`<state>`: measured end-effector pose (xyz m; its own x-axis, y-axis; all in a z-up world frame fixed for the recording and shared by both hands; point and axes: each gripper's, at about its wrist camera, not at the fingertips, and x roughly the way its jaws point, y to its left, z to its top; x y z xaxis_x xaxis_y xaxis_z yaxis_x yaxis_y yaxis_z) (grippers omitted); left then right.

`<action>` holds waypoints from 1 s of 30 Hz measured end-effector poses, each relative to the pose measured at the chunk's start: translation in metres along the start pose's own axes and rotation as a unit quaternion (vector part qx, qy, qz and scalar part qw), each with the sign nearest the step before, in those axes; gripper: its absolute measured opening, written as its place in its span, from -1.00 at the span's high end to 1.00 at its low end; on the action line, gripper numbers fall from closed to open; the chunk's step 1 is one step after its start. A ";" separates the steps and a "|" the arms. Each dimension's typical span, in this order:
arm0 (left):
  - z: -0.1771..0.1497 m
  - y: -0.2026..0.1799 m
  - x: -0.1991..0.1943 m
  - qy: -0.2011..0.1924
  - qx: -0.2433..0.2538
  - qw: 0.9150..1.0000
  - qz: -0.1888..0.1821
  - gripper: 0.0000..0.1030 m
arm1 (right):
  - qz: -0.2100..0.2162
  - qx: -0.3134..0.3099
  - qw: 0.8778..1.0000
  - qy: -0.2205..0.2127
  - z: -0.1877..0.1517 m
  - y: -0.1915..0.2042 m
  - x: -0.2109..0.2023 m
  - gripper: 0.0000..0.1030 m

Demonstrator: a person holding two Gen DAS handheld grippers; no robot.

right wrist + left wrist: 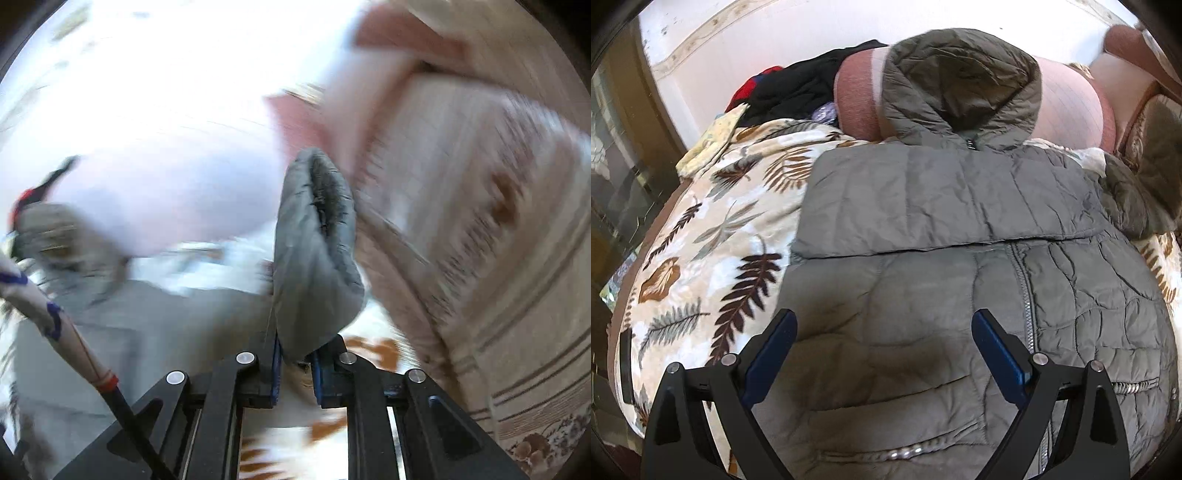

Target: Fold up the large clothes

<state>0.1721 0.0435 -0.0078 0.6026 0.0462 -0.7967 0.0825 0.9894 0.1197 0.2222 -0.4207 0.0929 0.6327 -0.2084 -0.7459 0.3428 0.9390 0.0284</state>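
Note:
A grey quilted hooded jacket (960,288) lies front up on the leaf-print bedspread (713,236). One sleeve (942,206) is folded flat across its chest, and the hood (964,85) rests on a pink pillow (1067,107). My left gripper (884,325) is open and empty, hovering just above the jacket's lower front, left of the zipper (1028,317). In the blurred right wrist view, my right gripper (295,354) is shut on the cuff end of the other grey sleeve (317,251) and holds it up off the bed.
A pile of black and red clothes (790,88) lies at the bed's far left by the white wall. A patterned headboard or cushion (498,258) stands to the right. A dark cabinet (617,177) lines the left edge of the bed. A person's patterned sleeve (48,314) shows left.

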 end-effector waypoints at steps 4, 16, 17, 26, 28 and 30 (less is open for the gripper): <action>-0.004 0.019 -0.005 -0.001 -0.013 1.000 0.004 -0.84 | 0.085 -0.066 0.994 -0.025 0.011 0.098 -0.037 0.72; 0.000 0.056 -0.018 -0.014 -0.030 0.999 0.006 -0.84 | 0.259 -0.200 0.945 0.017 -0.035 0.313 -0.054 -0.77; 0.003 0.055 -0.016 -0.014 -0.026 1.000 0.004 -0.84 | 0.256 -0.191 0.947 0.021 -0.034 0.306 -0.052 -0.77; 0.062 0.039 0.045 0.025 -0.019 0.999 -0.021 -0.84 | 0.168 -0.121 0.976 0.068 -0.052 0.227 -0.004 -0.77; 0.076 0.037 0.061 0.032 -0.023 0.999 -0.021 -0.84 | 0.155 -0.112 0.978 0.081 -0.059 0.213 0.010 -0.77; 0.093 0.036 0.078 0.037 -0.032 0.999 -0.018 -0.84 | 0.142 -0.100 0.980 0.097 -0.066 0.199 0.027 -0.77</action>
<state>0.2957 0.0699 -0.0101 0.5405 0.0191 -0.8412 0.0509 0.9972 0.0553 0.2615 -0.2211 0.0347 0.5319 0.1075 -0.8399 0.0162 0.9904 0.1371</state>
